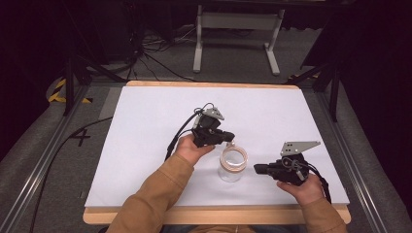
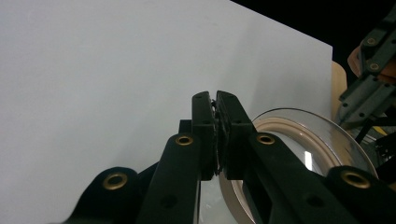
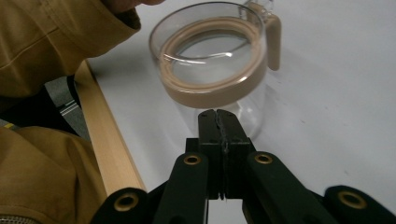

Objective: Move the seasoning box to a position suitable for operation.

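Note:
A clear glass jug [image 1: 233,164] with a tan band under its rim stands on the white sheet near the front middle. Its tan handle [image 3: 273,41] is on the side away from my right gripper. My left gripper [image 1: 231,138] hovers by the jug's far rim, jaws shut with nothing between them. In the left gripper view the shut tips [image 2: 215,99] sit above the rim of the jug [image 2: 299,133]. My right gripper [image 1: 256,169] lies to the jug's right and points at it. Its jaws are shut and empty [image 3: 217,114], just short of the glass wall of the jug [image 3: 212,60].
The white sheet [image 1: 155,126] covers most of the wooden table, whose front edge [image 1: 214,213] shows below. A mustard sleeve [image 3: 42,42] reaches in beside the jug. Behind the table are a white stand [image 1: 238,29] and floor cables [image 1: 155,53].

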